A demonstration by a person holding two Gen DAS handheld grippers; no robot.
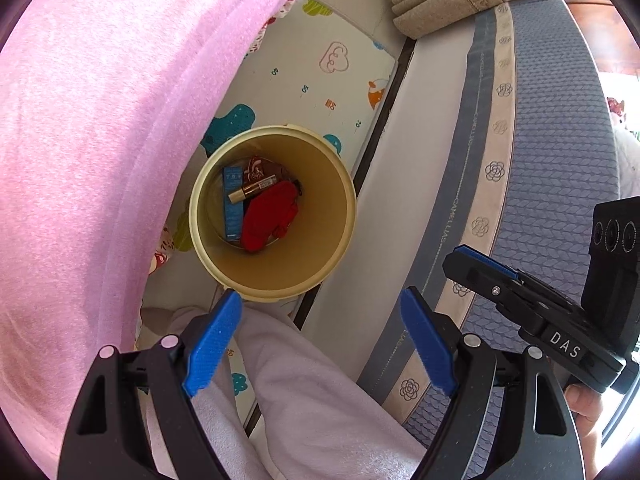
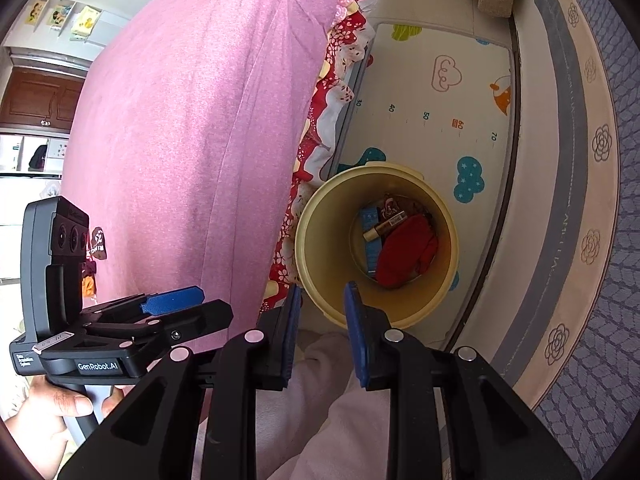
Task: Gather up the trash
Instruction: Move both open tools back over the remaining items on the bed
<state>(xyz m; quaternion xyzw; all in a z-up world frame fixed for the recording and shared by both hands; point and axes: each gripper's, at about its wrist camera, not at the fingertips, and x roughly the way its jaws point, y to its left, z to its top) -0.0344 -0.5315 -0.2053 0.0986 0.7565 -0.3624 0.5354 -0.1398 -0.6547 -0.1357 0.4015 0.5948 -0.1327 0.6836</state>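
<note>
A cream round bin (image 1: pixel 336 248) stands on the play mat between two beds; it also shows in the right wrist view (image 2: pixel 320 264). Inside lie a red crumpled wrapper (image 1: pixel 270 216) (image 2: pixel 406 254), a blue box (image 1: pixel 233 204) (image 2: pixel 371 240), a gold tube (image 1: pixel 252 191) (image 2: pixel 382 229) and a brown wrapper (image 1: pixel 262 168). My left gripper (image 1: pixel 322 342) is open and empty, above the bin's near rim. My right gripper (image 2: pixel 322 340) is partly open and empty, also near the bin's rim. Each gripper shows in the other's view, the right one (image 1: pixel 484 264) and the left one (image 2: pixel 176 300).
A pink blanket (image 1: pixel 92 152) (image 2: pixel 188 128) covers the bed on the left. A grey-blue quilted mattress (image 1: pixel 560 152) (image 2: pixel 600 280) runs along the right. A patterned play mat (image 1: pixel 328 80) (image 2: pixel 432 112) covers the floor. My light trouser leg (image 1: pixel 320 400) lies below the grippers.
</note>
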